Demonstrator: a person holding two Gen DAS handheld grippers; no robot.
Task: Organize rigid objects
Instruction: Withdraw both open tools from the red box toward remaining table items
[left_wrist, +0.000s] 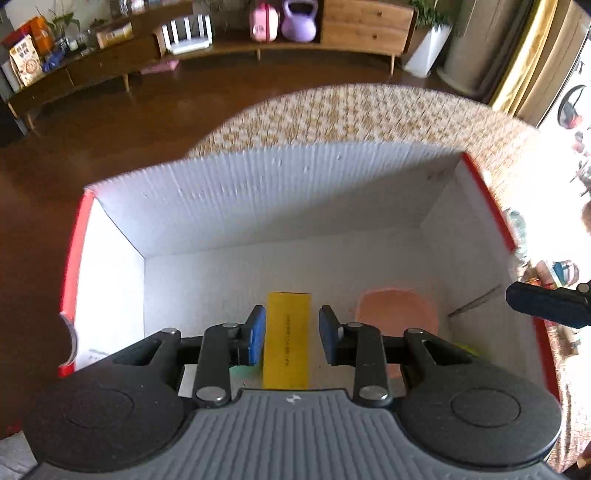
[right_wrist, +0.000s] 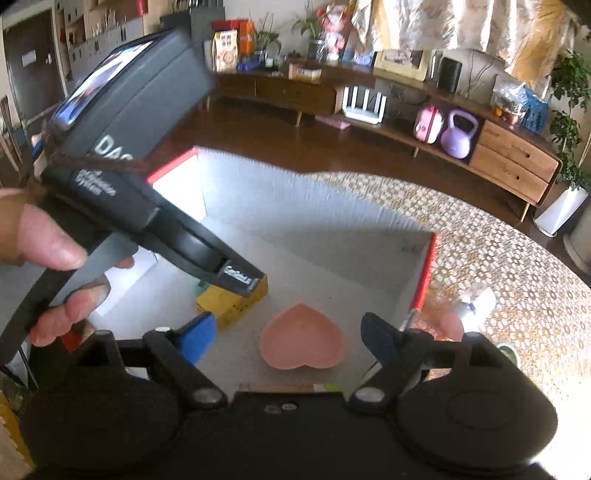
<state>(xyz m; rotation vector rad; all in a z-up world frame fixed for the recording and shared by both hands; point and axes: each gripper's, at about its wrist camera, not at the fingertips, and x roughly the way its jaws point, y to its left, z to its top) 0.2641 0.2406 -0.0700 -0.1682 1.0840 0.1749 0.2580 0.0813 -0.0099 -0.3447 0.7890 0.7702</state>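
My left gripper (left_wrist: 291, 334), jaws open, straddles the yellow box (left_wrist: 287, 339) inside the white bin (left_wrist: 258, 192). My right gripper (right_wrist: 288, 338) hangs open above the pink heart dish (right_wrist: 301, 338). This looks like the placing step; next I lift clear.

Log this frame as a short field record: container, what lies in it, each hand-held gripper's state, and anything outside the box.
container: white box with red rim, on a patterned tablecloth
contents: yellow box; pink heart-shaped dish
left hand-held gripper: open, fingers either side of the yellow box, not gripping
right hand-held gripper: open, above the pink dish, holding nothing
outside box: small items right of it, too blurred to identify
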